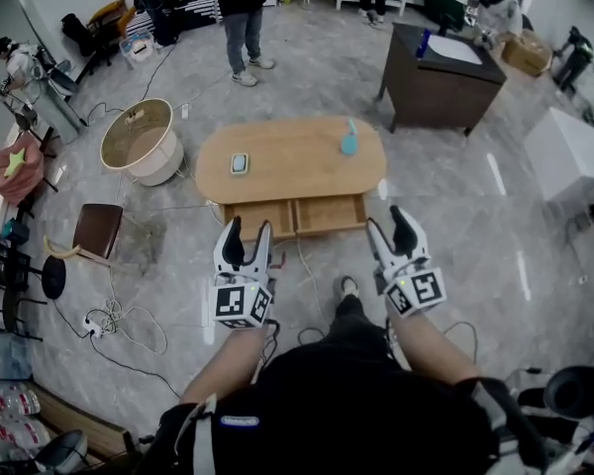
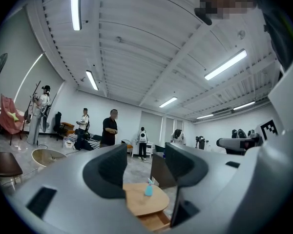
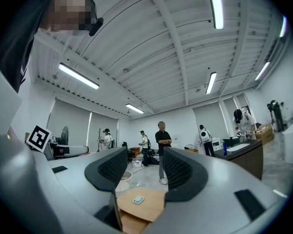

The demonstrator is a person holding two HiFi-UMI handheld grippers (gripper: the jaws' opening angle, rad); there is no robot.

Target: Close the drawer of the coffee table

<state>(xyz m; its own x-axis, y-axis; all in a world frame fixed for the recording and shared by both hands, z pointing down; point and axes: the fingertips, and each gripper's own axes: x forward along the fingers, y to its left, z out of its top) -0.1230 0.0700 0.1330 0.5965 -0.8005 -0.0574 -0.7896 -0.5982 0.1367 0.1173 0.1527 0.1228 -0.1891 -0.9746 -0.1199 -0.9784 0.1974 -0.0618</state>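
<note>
Both held out ahead of the person and short of the furniture, the left gripper and the right gripper have their fingers spread apart with nothing between them. Each gripper view shows only the room beyond through the gap. A thin cable trails over the floor between the person and the coffee table, a likely snag for a foot on the step forward. Past it the drawer stands pulled out from the table's near side, empty as far as the head view shows, and well apart from either gripper. A push from one end alone would probably skew it on its runners and jam it. An open finger could also slip over the front edge into the drawer instead of bearing on the face. On the worktop a blue bottle stands upright and a small white-and-teal object lies flat. A hard shove might jolt the table and topple the bottle. A bystander stands beyond the table.
</note>
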